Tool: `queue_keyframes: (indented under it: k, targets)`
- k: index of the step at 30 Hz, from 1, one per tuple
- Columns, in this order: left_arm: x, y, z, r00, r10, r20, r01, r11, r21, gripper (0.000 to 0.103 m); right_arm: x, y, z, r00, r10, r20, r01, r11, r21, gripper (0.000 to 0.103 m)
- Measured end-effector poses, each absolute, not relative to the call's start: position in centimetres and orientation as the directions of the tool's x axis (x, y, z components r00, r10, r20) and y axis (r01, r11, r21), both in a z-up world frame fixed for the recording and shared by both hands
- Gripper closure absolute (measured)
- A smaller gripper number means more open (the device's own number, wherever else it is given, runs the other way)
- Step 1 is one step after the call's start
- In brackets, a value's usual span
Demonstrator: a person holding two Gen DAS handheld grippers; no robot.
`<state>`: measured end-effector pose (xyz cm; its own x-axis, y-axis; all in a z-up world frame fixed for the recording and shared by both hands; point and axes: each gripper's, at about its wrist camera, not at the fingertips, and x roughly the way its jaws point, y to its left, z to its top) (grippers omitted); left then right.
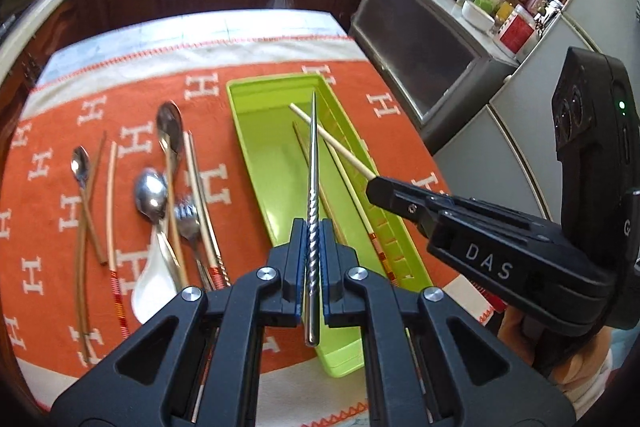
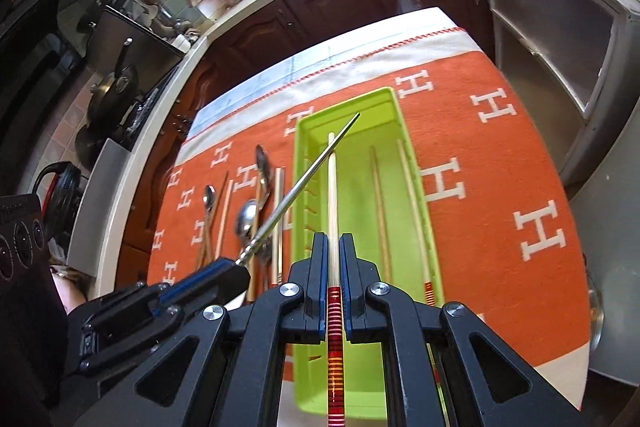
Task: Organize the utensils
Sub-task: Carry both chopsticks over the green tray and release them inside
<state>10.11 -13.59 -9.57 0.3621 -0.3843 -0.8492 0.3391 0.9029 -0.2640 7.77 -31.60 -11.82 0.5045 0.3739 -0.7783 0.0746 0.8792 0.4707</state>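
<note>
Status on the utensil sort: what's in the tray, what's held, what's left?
Done: two chopsticks already lie in the green tray.
In hand: left gripper is shut on a metal chopstick; right gripper is shut on a red-banded chopstick; both are over the tray.
Left: spoons, a fork and more chopsticks on the orange cloth.

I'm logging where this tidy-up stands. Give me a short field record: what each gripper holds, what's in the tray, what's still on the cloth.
left gripper: shut on metal chopstick, which points out over the tray
right gripper: shut on pale chopstick with a red-banded end
green tray: two chopsticks lie inside along its right side, one brown, one pale with red bands
orange cloth: spoons, a fork, a white spoon and more chopsticks lie loose beside the tray, on the left gripper's side
</note>
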Motion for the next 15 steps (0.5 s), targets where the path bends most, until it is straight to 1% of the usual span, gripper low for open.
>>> queue_keyframes:
  k: [2,5,15]
  targets:
    - [10.7,-13.6,-10.9,0.311,-0.393,-0.865,0.326,0.899,-0.292,0.099,8.5,-31.7,-13.0,0.484,0.376,-0.791,0.089,0.878,0.471,0.097]
    - [11.1,-13.7,-12.3,0.267,-0.388,-0.882,0.323,0.898,-0.297,0.099,9.2,-32.0,-14.7,0.437,0.403,-0.804,0.112,0.863,0.493,0.095]
    - [10.7,-12.3,-13.7,0.242,-0.352,-0.904,0.321,0.908,-0.268,0.098,9.4,-30.7,-16.9,0.397,0.395,-0.829,0.091,0.881,0.464,0.093]
